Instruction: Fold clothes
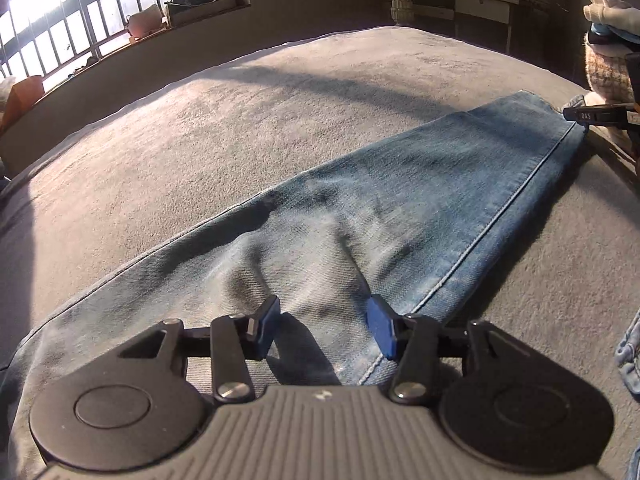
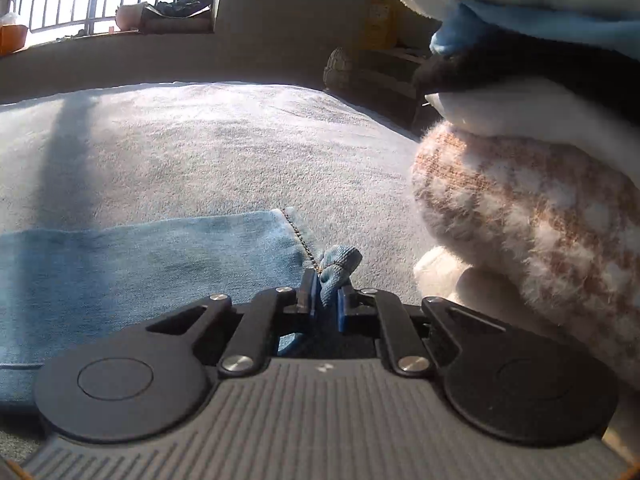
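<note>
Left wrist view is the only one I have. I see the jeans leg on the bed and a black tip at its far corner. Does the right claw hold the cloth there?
Observer: Yes. The right claw is shut on a bunched corner of the jeans at the hem.
Operator: What is beside that corner?
Observer: A pile of folded clothes; its lowest visible piece is a fuzzy pink-and-white checked knit, right of the claw.
Operator: Does the pile touch the jeans?
Observer: Not that I can see; bare blanket shows between the hem and the pile.
</note>
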A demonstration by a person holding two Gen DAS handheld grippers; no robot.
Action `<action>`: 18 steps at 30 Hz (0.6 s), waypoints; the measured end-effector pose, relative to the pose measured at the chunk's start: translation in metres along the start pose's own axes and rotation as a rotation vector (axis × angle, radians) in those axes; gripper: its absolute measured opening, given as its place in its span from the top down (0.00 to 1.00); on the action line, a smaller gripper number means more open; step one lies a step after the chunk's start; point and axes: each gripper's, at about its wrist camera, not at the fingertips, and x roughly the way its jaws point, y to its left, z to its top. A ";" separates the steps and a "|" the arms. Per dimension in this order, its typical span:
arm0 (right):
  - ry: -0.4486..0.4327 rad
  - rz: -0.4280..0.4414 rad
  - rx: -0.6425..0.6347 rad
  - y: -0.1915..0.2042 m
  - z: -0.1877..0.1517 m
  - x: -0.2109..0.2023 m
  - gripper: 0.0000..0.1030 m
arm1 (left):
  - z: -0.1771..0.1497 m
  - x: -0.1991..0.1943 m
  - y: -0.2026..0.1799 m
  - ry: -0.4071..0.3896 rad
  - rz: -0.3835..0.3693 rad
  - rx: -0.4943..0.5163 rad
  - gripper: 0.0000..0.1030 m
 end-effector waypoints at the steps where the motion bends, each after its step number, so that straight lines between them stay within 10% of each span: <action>1: 0.012 -0.013 0.010 -0.002 0.000 0.004 0.75 | 0.000 0.000 0.000 0.001 0.001 -0.001 0.50; 10: -0.201 -0.061 -0.178 0.021 0.002 -0.059 0.64 | -0.003 0.000 -0.002 -0.009 0.011 0.002 0.49; 14: -0.272 0.235 -0.288 0.065 0.016 -0.087 0.66 | -0.004 0.001 -0.005 -0.016 0.022 0.007 0.49; 18: -0.016 0.655 -0.175 0.108 0.030 -0.055 0.78 | -0.007 0.000 -0.007 -0.028 0.042 0.000 0.49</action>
